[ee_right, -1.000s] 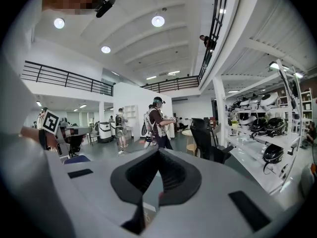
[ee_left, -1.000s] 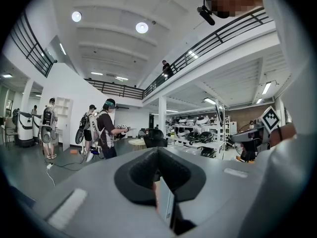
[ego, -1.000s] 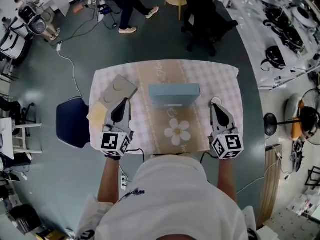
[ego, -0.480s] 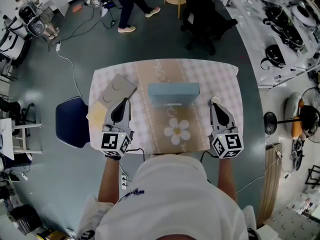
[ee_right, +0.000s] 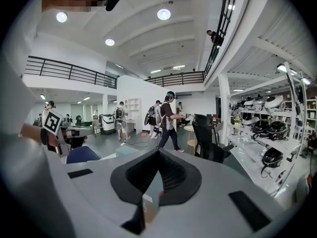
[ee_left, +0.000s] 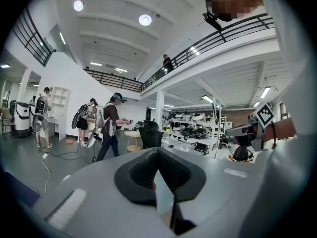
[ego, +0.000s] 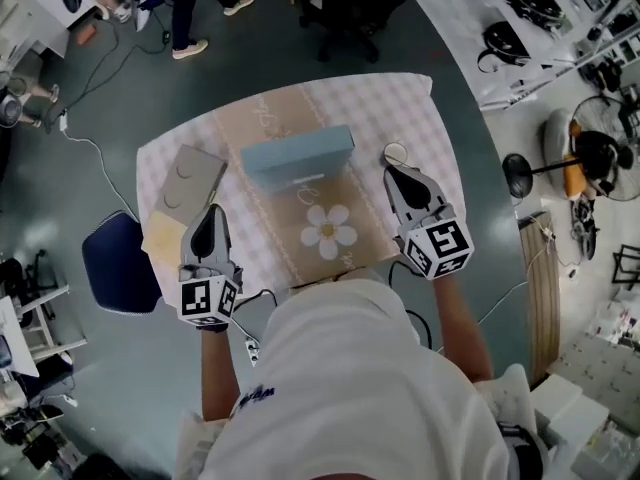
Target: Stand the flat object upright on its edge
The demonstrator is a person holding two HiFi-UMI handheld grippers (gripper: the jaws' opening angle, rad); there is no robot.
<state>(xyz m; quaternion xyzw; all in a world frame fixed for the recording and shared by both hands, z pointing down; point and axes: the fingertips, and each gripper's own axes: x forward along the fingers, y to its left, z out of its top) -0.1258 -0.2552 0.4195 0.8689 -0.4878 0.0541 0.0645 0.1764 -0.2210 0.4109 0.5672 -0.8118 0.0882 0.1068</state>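
Head view.
- Table [ego: 400,103]: checked cloth, with a tan runner [ego: 345,193] down the middle carrying a printed daisy [ego: 330,230].
- Left gripper [ego: 210,213]: in your left hand over the near left part of the table. It points away from you with its jaws closed.
- Right gripper [ego: 393,174]: in your right hand over the near right part. It points away from you with its jaws closed.
- Light blue box [ego: 297,153]: on the runner, ahead and to the right of the left gripper's tip and to the left of the right gripper's tip, apart from both. A paler top face and a darker side face you. Whether it lies flat or stands on edge cannot be told from above.
- Cardboard piece [ego: 190,176]: just ahead of the left gripper's tip.
- Yellow pad [ego: 163,236]: just left of the left gripper.
- Small round white thing [ego: 396,153]: just ahead of the right gripper's tip.
- Blue chair [ego: 120,263]: on the floor to the left of the left gripper.

Left gripper view.
- Left gripper [ee_left: 158,155]: pads pressed on each other.
- Right gripper [ee_left: 247,130]: off to the right.
- People [ee_left: 111,125]: standing across the hall.

Right gripper view.
- Right gripper [ee_right: 158,155]: pads pressed on each other.
- Light blue box [ee_right: 128,150]: beyond the tip, a little left.
- Blue chair [ee_right: 81,154]: further left.
- Left gripper [ee_right: 52,123]: at the far left.
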